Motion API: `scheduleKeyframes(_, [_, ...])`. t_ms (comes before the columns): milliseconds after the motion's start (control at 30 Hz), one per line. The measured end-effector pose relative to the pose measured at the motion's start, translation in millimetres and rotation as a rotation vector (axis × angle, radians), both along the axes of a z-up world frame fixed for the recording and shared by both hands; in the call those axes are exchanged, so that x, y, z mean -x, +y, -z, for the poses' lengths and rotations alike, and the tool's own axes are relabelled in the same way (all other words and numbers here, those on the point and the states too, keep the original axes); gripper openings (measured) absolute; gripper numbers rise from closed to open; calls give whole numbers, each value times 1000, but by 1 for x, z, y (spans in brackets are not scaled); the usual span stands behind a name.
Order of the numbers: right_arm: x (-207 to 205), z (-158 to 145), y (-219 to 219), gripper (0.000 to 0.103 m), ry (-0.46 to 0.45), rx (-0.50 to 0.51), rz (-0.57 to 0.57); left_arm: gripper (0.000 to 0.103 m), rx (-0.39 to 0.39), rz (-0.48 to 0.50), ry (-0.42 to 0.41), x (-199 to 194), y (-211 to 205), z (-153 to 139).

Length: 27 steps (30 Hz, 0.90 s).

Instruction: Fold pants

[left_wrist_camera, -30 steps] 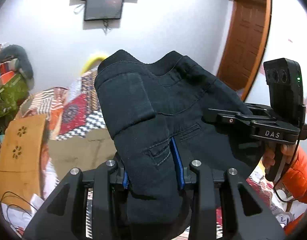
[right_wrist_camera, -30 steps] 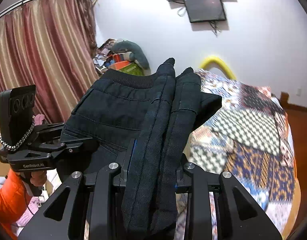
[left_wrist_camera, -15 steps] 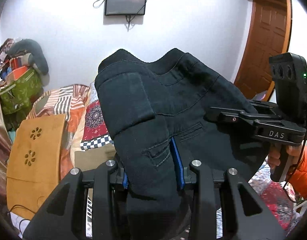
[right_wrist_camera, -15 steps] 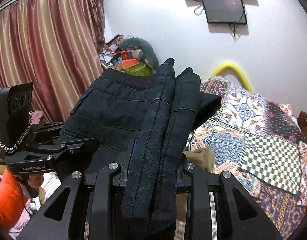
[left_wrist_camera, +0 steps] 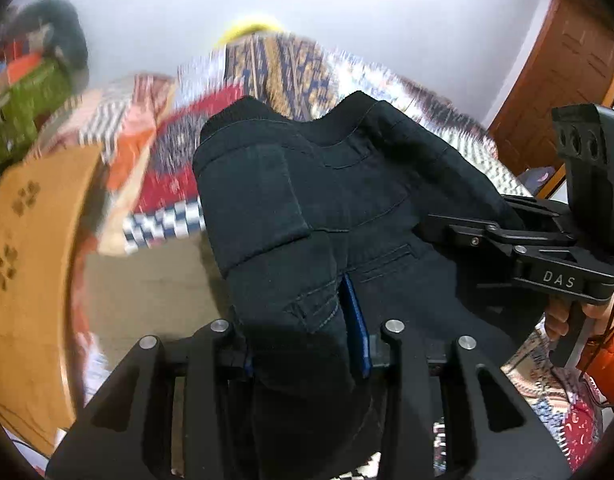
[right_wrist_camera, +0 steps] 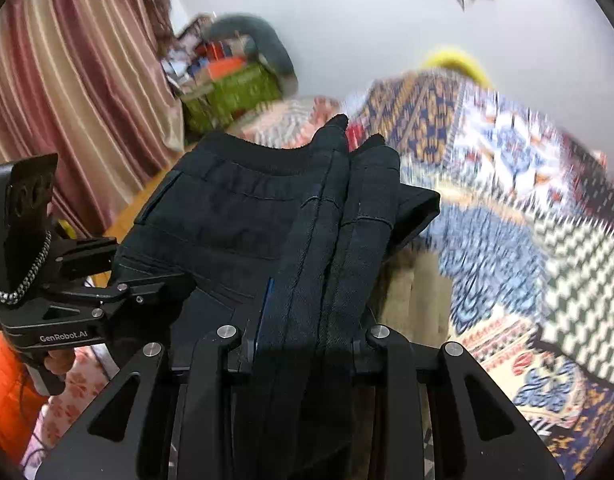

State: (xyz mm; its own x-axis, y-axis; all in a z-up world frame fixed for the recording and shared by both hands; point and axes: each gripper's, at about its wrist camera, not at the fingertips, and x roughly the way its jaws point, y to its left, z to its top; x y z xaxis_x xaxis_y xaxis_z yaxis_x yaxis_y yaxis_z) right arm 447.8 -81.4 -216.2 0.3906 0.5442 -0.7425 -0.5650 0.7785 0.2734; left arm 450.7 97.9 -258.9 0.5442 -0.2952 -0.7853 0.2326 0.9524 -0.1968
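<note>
The left hand-held gripper (left_wrist_camera: 307, 340) is clamped tight on a thick bunched fold of the black pants (left_wrist_camera: 327, 200), its blue pads pressed into the denim on both sides. Over in the right wrist view, the right hand-held gripper (right_wrist_camera: 307, 336) is likewise closed on a stacked edge of the same pants (right_wrist_camera: 243, 216), several layers squeezed between the fingers. Each device shows in the other's view, side by side with the waistband stretched between them, so the garment hangs in the air, carried by both hands.

Now the change: half a second ago both cameras looked mostly at the white wall, with the screens high in the picture. At this moment the view has tipped downward and the background is streaked with motion blur. The patterned bed cover (left_wrist_camera: 275, 64) fills the space behind the pants, and the same bed cover (right_wrist_camera: 507, 184) sweeps across the right view. The grip on the cloth looks unchanged through all three moments.

My read is that the pair is swinging the pants down toward the bed to lay them flat, so the fold itself is still ahead. The orange board (left_wrist_camera: 31, 248) sits off to the left, near the landing area.
</note>
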Motion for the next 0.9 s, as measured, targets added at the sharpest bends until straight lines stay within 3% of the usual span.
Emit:
scheduleKeyframes(167, [1, 9, -14, 32, 42, -33, 8, 48, 54, -47, 20, 5, 8, 5])
scheduleKeyframes(367, [29, -18, -23, 33, -58, 58, -19, 48, -97, -161, -87, 27, 18, -29])
scheduleKeyframes(567, [41, -47, -35, 33, -142, 30, -10, 48, -121, -100, -171, 49, -1, -52])
scheduleKeyframes(733, [50, -58, -23, 33, -178, 9, -50, 48, -132, -69, -143, 47, -22, -35])
scheduleKeyframes(900, [45, -21, -12, 33, -125, 83, -75, 48, -123, -85, -60, 39, -23, -2])
